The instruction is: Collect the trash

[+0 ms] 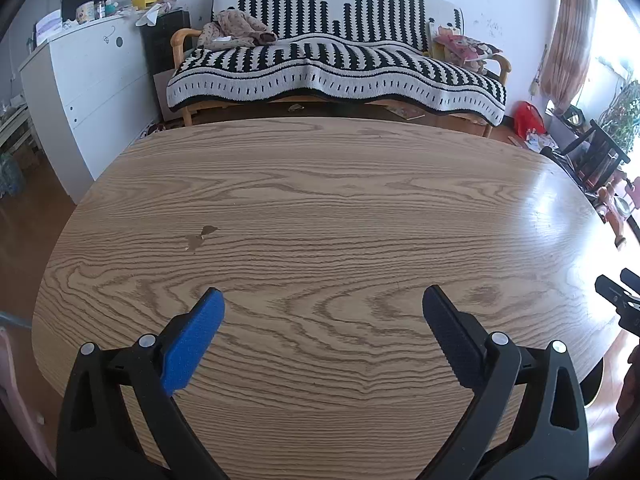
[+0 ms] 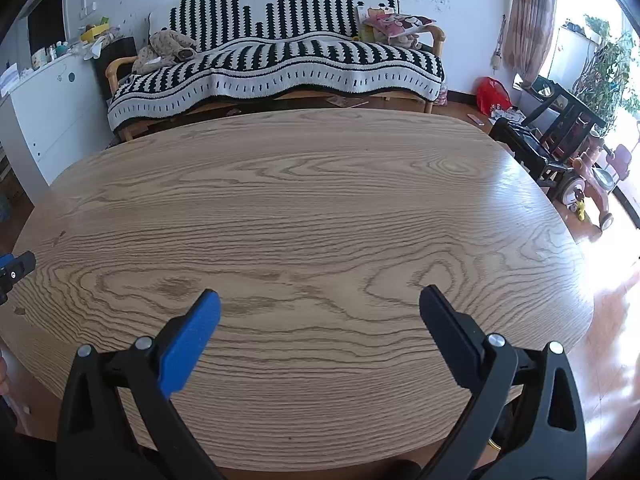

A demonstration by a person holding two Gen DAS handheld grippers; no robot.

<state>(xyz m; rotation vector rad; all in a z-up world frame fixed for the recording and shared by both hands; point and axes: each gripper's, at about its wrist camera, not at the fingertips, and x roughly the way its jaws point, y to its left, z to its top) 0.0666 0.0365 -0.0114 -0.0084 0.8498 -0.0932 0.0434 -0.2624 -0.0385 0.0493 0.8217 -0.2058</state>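
On the far left, a white cabinet (image 1: 92,92) is standing against the wall with clutter on its top. Next to it, a sofa under a black-and-white patterned blanket (image 1: 336,64) is sitting behind the wooden counter (image 1: 320,208).

The left gripper (image 1: 323,312) is hovering over the near part of the counter, its jaws spread wide and holding nothing. A small brownish scrap (image 1: 200,236), possibly a bit of trash or a mark in the surface, is lying on the counter ahead and to the left of its blue pad (image 1: 192,344); I cannot tell which it is.

The right gripper (image 2: 320,312) is hanging beside it over the same counter, jaws equally wide apart and empty. Farther right, a red bag (image 2: 493,95) is resting on the floor near the curtain (image 2: 528,20), and a child's ride-on toy (image 2: 588,188) is standing by the window.
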